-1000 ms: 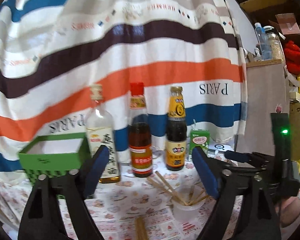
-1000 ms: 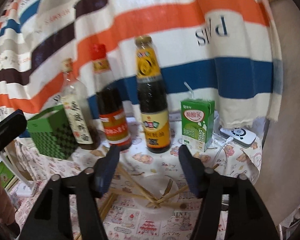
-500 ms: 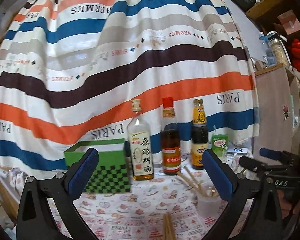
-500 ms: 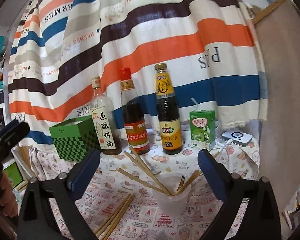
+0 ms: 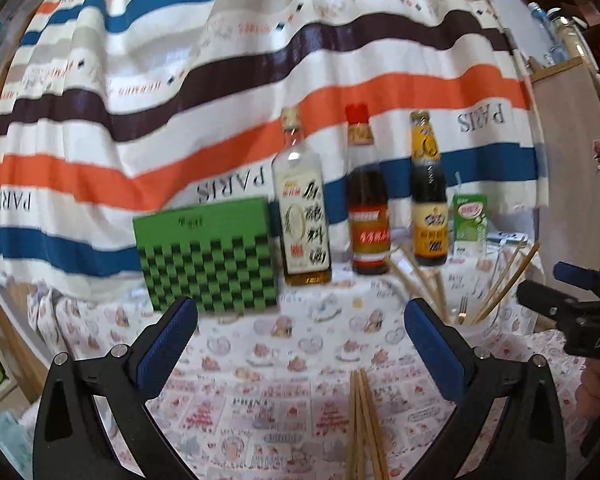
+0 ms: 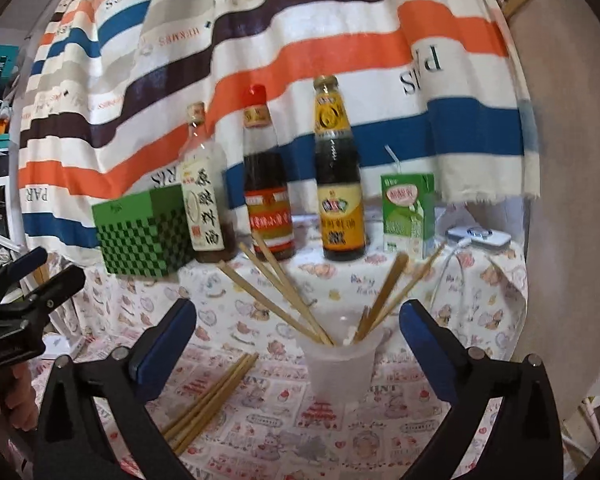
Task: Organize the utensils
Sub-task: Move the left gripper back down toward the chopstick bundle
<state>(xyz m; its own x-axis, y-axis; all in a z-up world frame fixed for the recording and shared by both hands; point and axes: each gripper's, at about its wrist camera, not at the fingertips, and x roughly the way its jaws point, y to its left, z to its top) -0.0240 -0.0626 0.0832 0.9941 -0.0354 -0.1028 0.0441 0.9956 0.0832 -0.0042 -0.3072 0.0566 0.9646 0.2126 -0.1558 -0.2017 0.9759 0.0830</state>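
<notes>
A clear plastic cup [image 6: 340, 364] stands on the patterned tablecloth and holds several wooden chopsticks [image 6: 284, 300] that fan out to both sides. A bundle of loose chopsticks [image 6: 214, 396] lies on the cloth left of the cup; it also shows in the left wrist view [image 5: 366, 428]. My right gripper [image 6: 298, 340] is open and empty, with the cup between its fingers. My left gripper [image 5: 302, 344] is open and empty above the loose chopsticks. The cup shows at the right in the left wrist view [image 5: 472, 316].
Three sauce bottles [image 6: 266, 184] stand in a row at the back, with a green checkered box [image 6: 144, 232] to their left and a green drink carton [image 6: 408, 212] to their right. A white device [image 6: 480, 236] lies at the table's right edge. A striped cloth hangs behind.
Both grippers have pulled back from the bottles and opened wider. The cup and the loose chopsticks now sit nearer in both views.
</notes>
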